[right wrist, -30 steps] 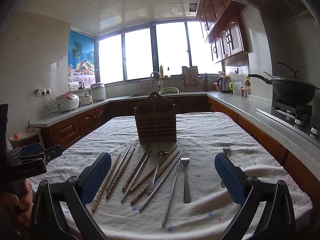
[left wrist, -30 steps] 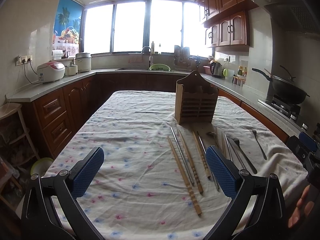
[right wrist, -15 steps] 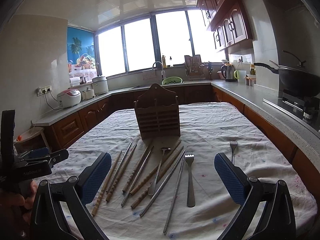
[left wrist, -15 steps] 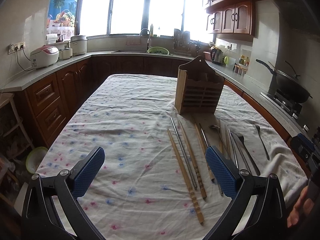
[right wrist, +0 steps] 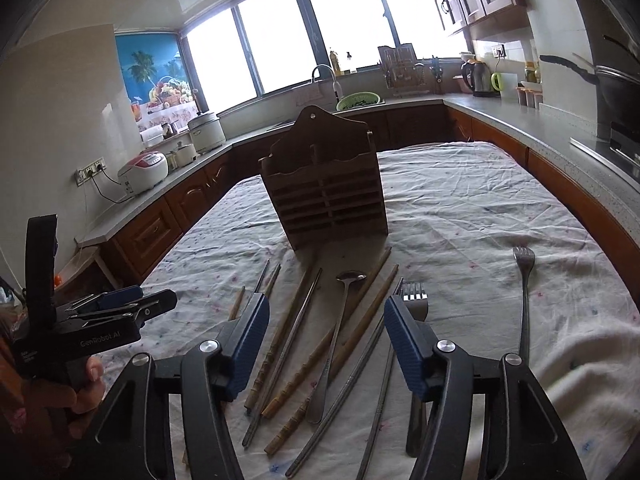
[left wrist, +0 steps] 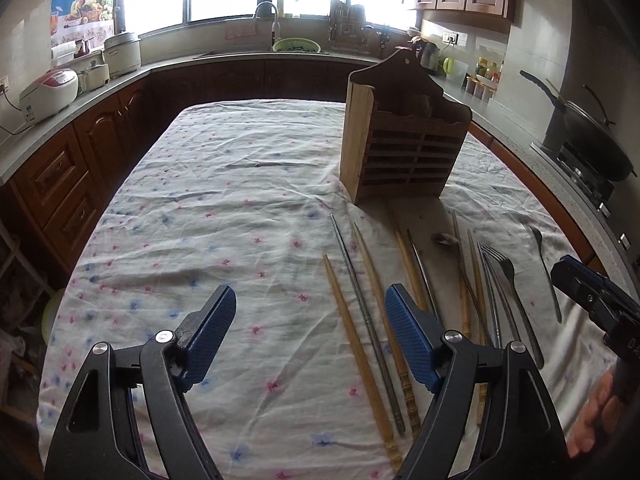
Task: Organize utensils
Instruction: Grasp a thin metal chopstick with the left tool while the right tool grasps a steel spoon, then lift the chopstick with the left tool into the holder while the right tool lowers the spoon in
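A wooden utensil holder (left wrist: 404, 144) stands upright on the flowered tablecloth (left wrist: 224, 200); it also shows in the right wrist view (right wrist: 326, 188). In front of it lie several wooden chopsticks (left wrist: 356, 344), metal chopsticks (left wrist: 366, 320), a spoon (right wrist: 338, 332) and two forks (right wrist: 524, 292). My left gripper (left wrist: 310, 326) is open and empty above the cloth, left of the chopsticks. My right gripper (right wrist: 326, 330) is open and empty, low over the spoon and chopsticks. The left gripper also appears at the left of the right wrist view (right wrist: 120, 312).
Countertops ring the table, with a rice cooker (left wrist: 48, 94) at left, a sink (left wrist: 298, 46) at the back and a wok on the stove (left wrist: 592, 140) at right. A stool (right wrist: 80, 268) stands by the left cabinets.
Both grippers have tilted down and moved closer to the table. Both jaws have narrowed but stay open. The utensils have not moved.
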A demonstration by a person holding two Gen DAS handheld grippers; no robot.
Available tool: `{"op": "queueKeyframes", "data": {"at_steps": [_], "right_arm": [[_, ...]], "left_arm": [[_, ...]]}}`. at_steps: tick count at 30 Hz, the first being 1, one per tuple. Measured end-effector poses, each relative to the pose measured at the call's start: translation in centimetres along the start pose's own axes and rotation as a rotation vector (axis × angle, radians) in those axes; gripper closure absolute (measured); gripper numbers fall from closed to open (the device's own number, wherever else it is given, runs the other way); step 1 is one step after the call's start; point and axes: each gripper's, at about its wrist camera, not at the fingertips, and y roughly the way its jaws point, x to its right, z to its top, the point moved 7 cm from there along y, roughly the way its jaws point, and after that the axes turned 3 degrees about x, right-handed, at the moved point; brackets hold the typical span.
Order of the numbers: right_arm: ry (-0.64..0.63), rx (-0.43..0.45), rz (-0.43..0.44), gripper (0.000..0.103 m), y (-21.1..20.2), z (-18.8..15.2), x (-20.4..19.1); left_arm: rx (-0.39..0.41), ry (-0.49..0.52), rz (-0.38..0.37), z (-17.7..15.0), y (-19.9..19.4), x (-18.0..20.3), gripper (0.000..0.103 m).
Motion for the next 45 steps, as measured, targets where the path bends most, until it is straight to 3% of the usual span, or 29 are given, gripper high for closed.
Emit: {"op": "queueKeyframes", "data": {"at_steps": [9,21,24,26,31,34,40,45], "right_arm": [[0.002,-0.151,0.005,0.072,5.9,-0.3,0.4],[0.000,-0.307,-0.019,0.084,11.8,-1.1,1.6],[-0.009,-0.323,-0.020,0.087,12.3,-1.0,1.8],[-0.007,-0.335,-0.015,0.087,12.7,-0.9,1.8],[-0.024,-0.350,-0.012,0.089,13.5,-1.0,1.8],[-0.031,-0.354,-0.020,0.094,13.6,-0.9,2.0],[0.016,-0.327,0.021,0.098,12.8,-0.1,2.1],[0.039,-0.271,0.056,0.098,10.5,1.7,1.9]], "left_arm": [[-0.102,0.019,-0.022,1.2,5.0,0.7,0.031],[-0.210,0.041,-0.049,3.3,11.2,1.5,0.047],[-0.247,0.060,-0.057,3.3,12.5,2.0,0.062],[-0.281,0.076,-0.068,3.0,13.3,2.5,0.081],[-0.275,0.152,-0.042,2.9,13.8,3.7,0.081],[-0.259,0.172,-0.040,2.9,13.8,4.1,0.095],[-0.245,0.106,-0.096,3.3,13.2,3.7,0.098],[-0.178,0.039,-0.151,4.8,9.9,3.2,0.099]]}}
